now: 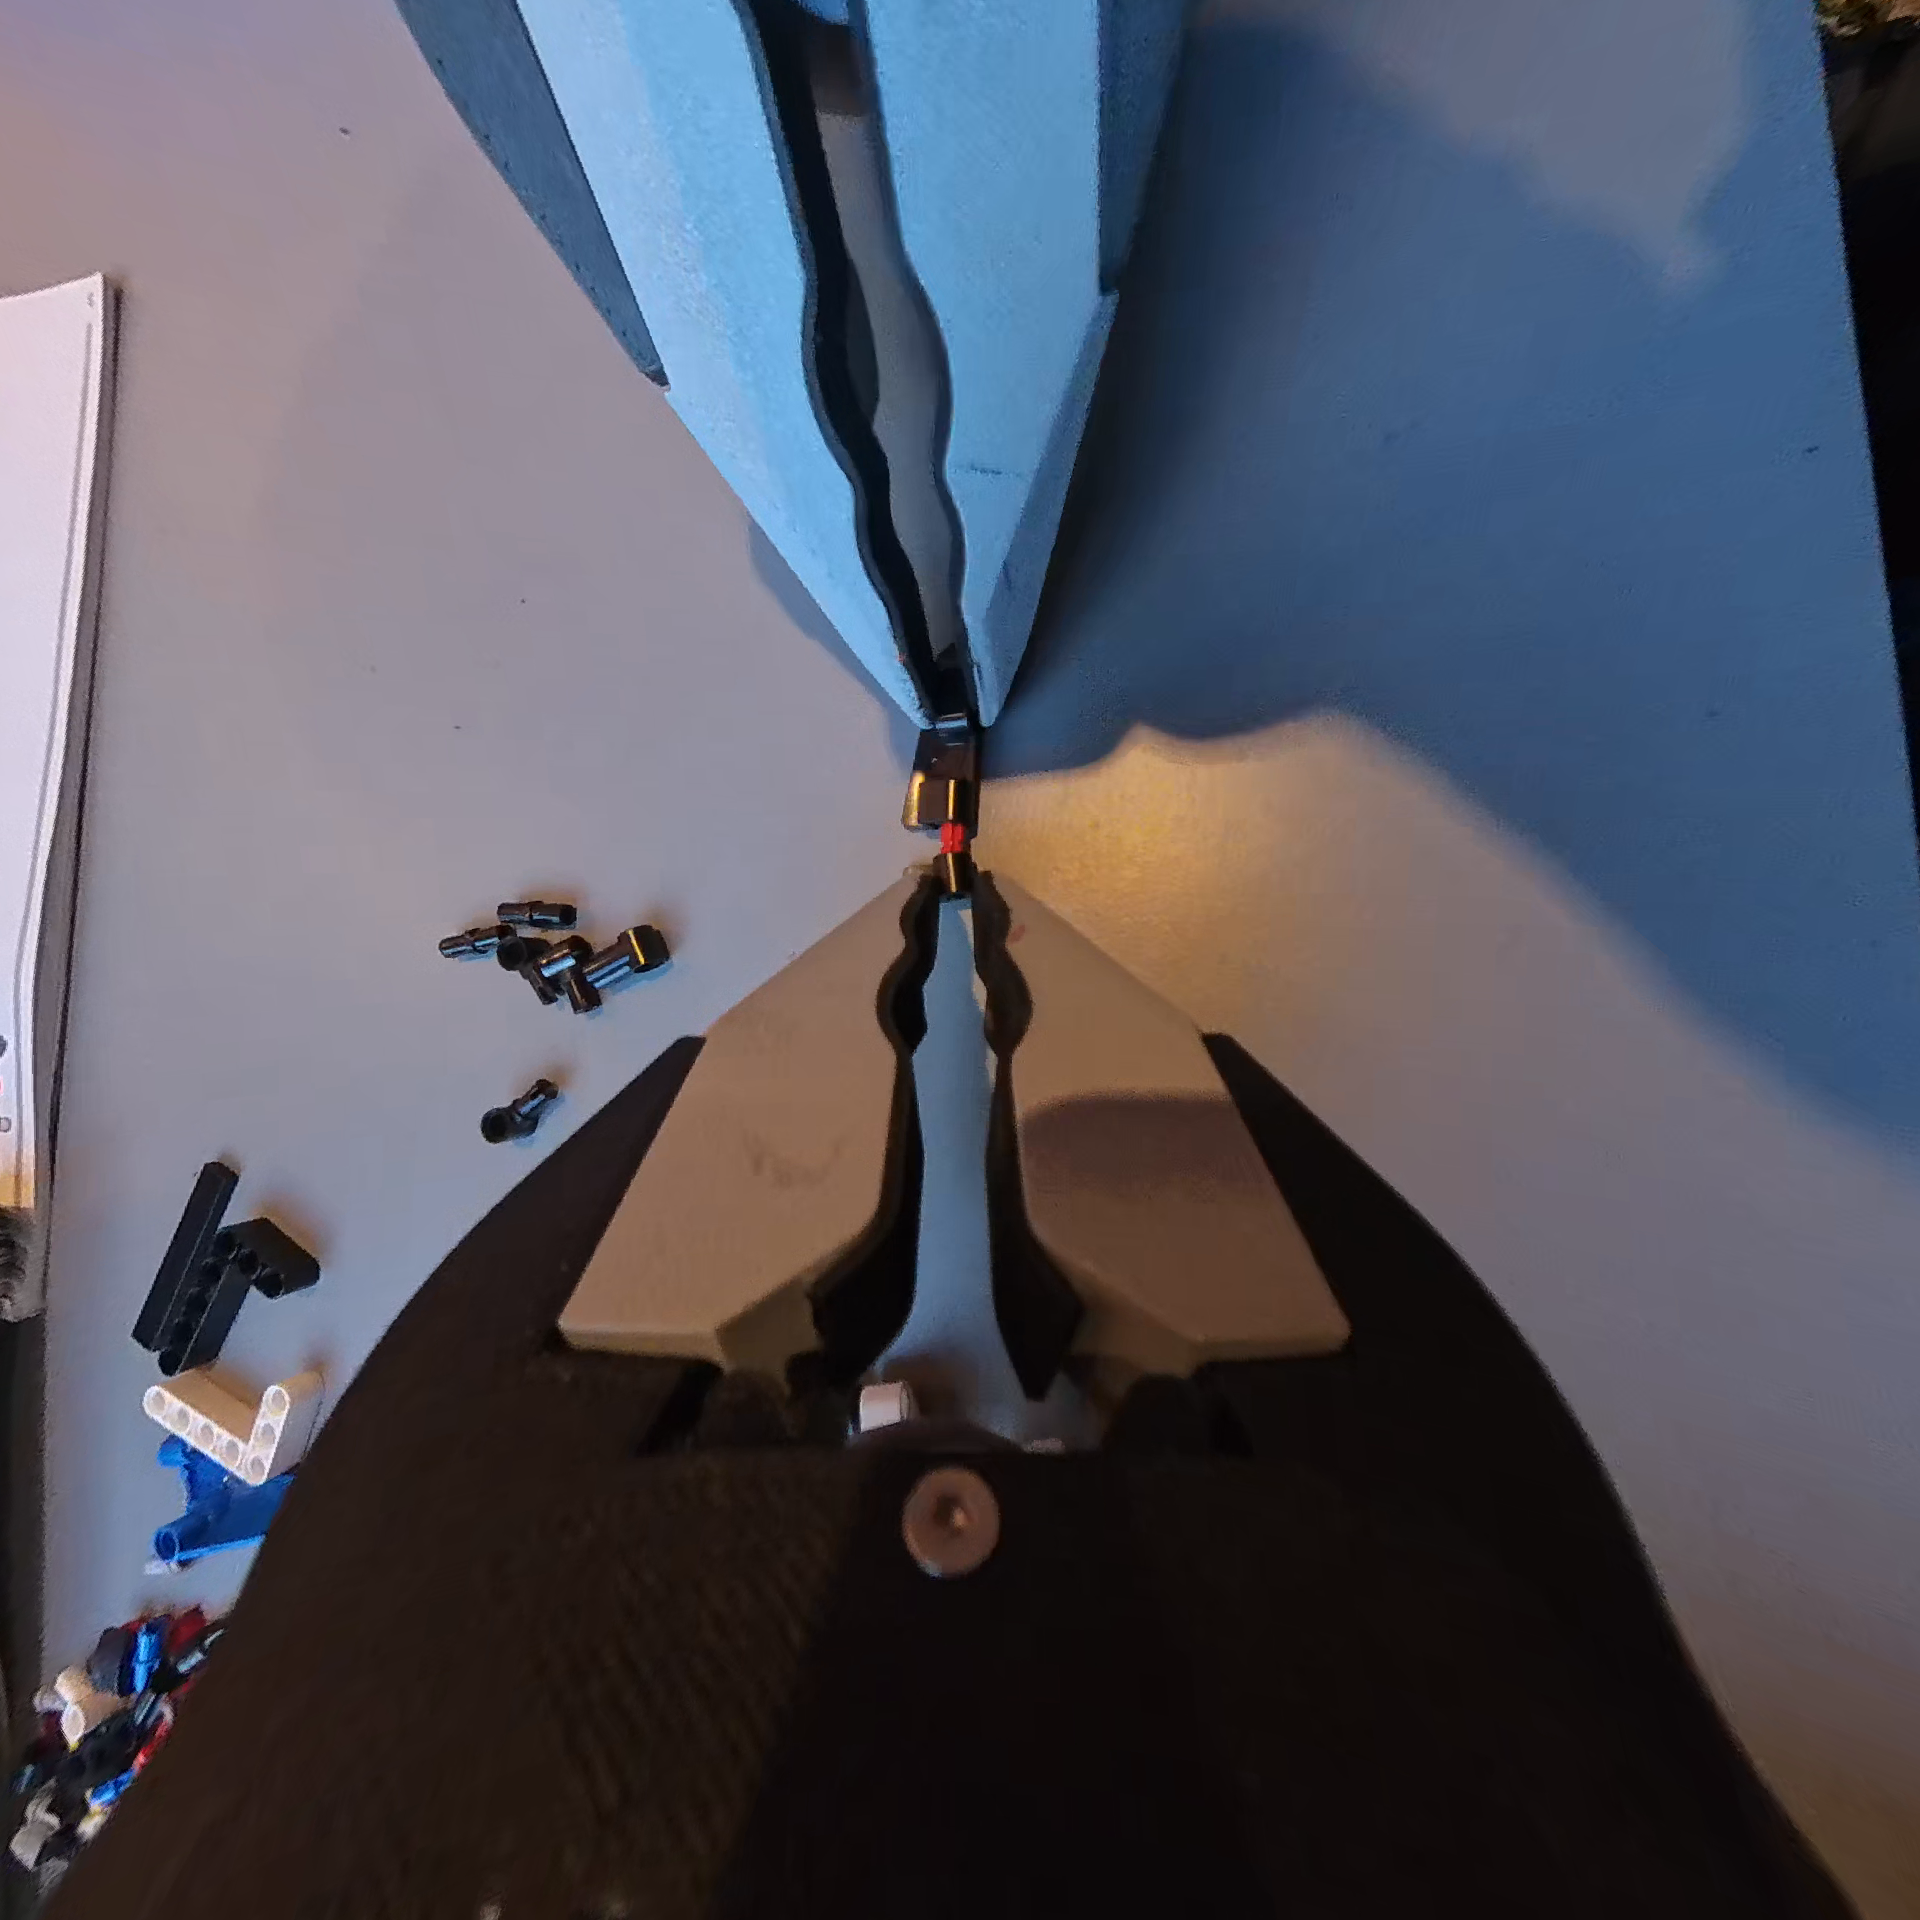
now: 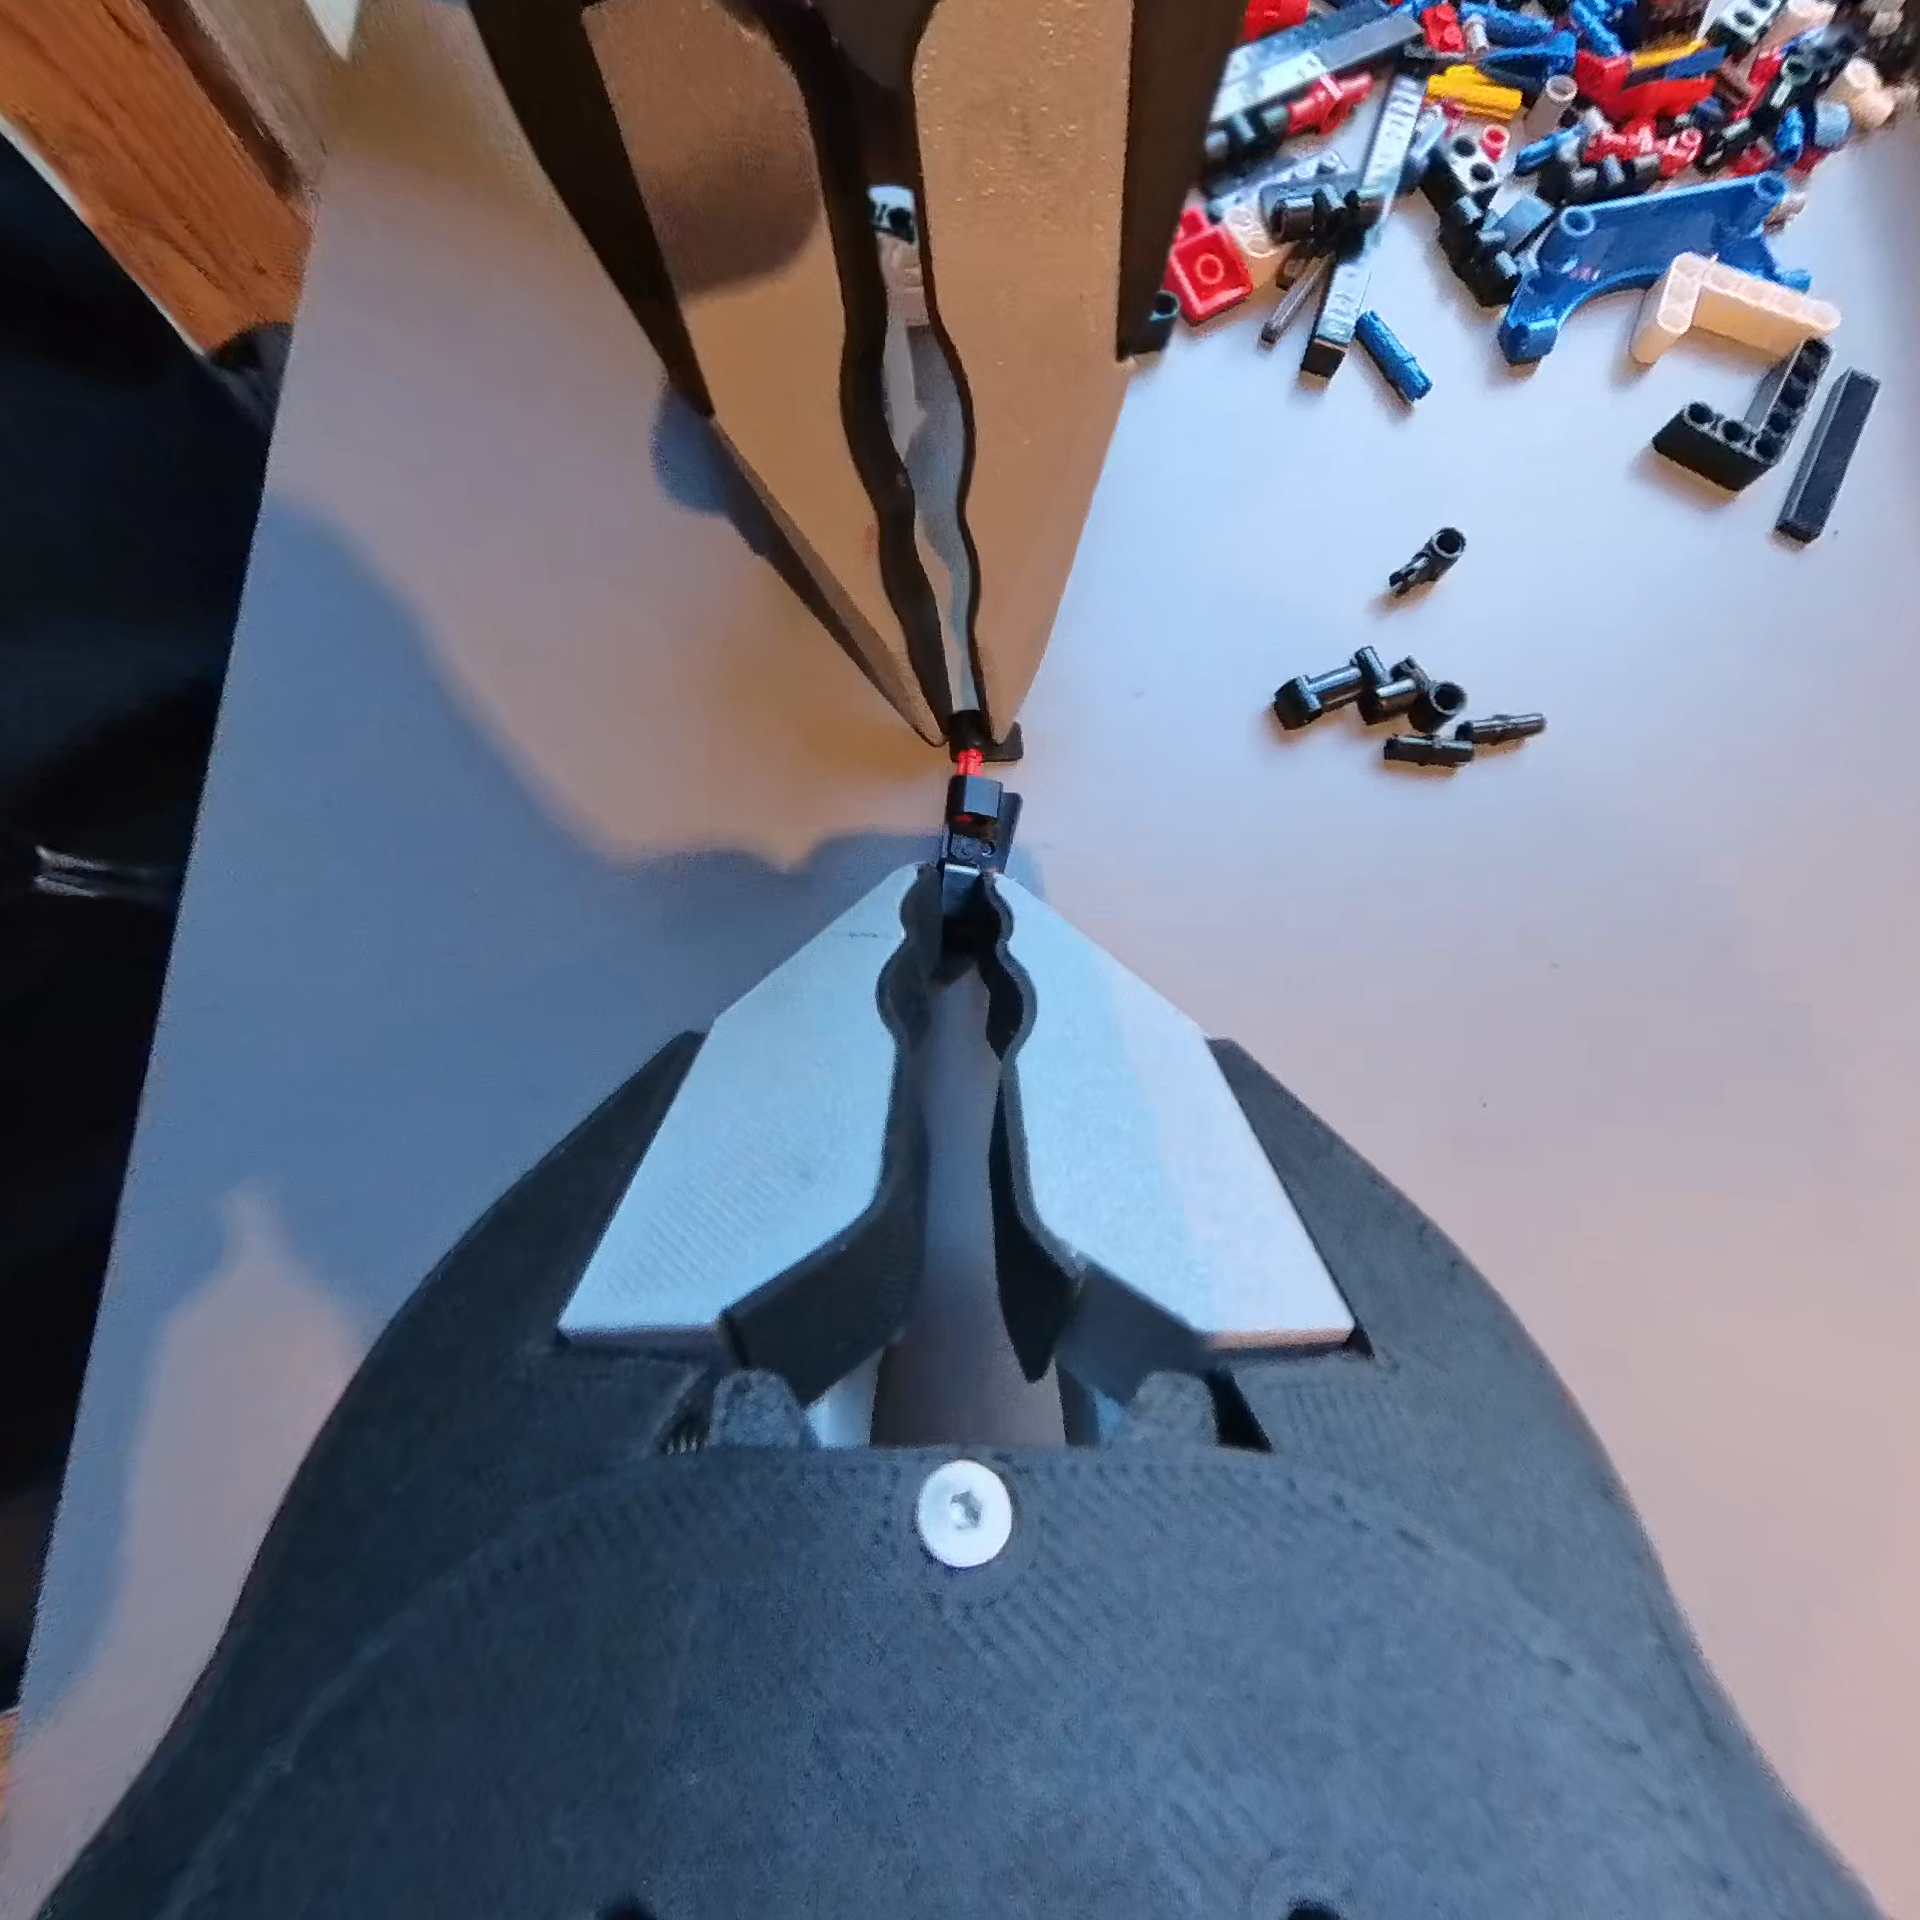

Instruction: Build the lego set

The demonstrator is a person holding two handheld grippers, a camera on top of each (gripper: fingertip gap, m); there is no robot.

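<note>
Left wrist view: the left gripper points up the frame over a pale table. Its two fingertips are pinched on the black end of a small pin with a red middle band. The other end of the pin meets a small black connector piece, which sits clamped at the tip of the right gripper coming down from the top of the frame. The two grippers face each other tip to tip, and the joined parts are held above the table. Left of the pin lies a loose cluster of small black pins, with one single black pin below the cluster. Farther left and lower are a black angled beam, a white L-shaped beam and a blue piece. A white booklet lies at the left edge.

Right wrist view: the right gripper is closed on the black connector piece, which sticks out past its fingertips. Just beyond it, the red-banded pin runs into the closed tips of the left gripper, which reaches down from the top. Right of the pin lie the black pins. A heap of mixed coloured bricks fills the upper right corner.
</note>
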